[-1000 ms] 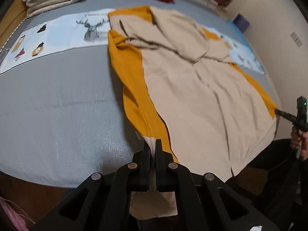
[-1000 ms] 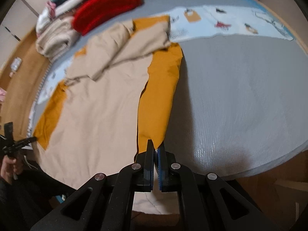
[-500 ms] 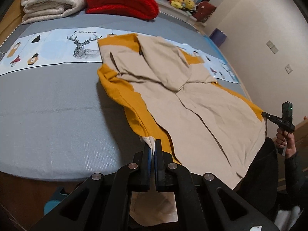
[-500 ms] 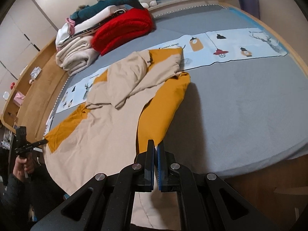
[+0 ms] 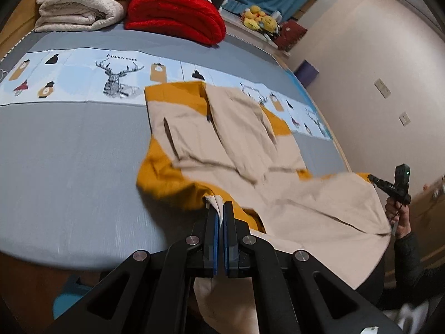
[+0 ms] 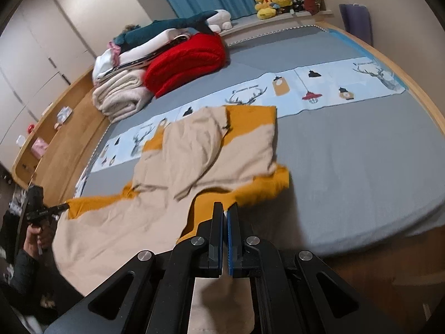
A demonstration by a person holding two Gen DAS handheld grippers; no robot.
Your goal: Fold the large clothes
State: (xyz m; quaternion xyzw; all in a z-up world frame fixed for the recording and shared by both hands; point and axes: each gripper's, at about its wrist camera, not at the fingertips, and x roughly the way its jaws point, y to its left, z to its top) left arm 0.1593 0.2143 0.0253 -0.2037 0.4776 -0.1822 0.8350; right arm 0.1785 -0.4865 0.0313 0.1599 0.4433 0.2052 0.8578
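STEP: bottom hem of large beige-and-mustard cloth garment (image 5: 236, 150) lifted off the grey bed (image 5: 69, 153) for the fold | TOOLS: left gripper (image 5: 221, 208) and right gripper (image 6: 225, 208) both pinch hem corners | NEXT: likely carry hem toward 12 o'clock, keeping corners level | TEXT: "Fashion home" on the printed strip (image 5: 122, 59), at 11 o'clock.

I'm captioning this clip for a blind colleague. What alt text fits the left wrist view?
The left gripper, fingers shut on the hem of a beige and mustard garment, lifts it off a grey bed. At right, a hand holds the right gripper at the hem's other corner; folded blankets lie beyond.
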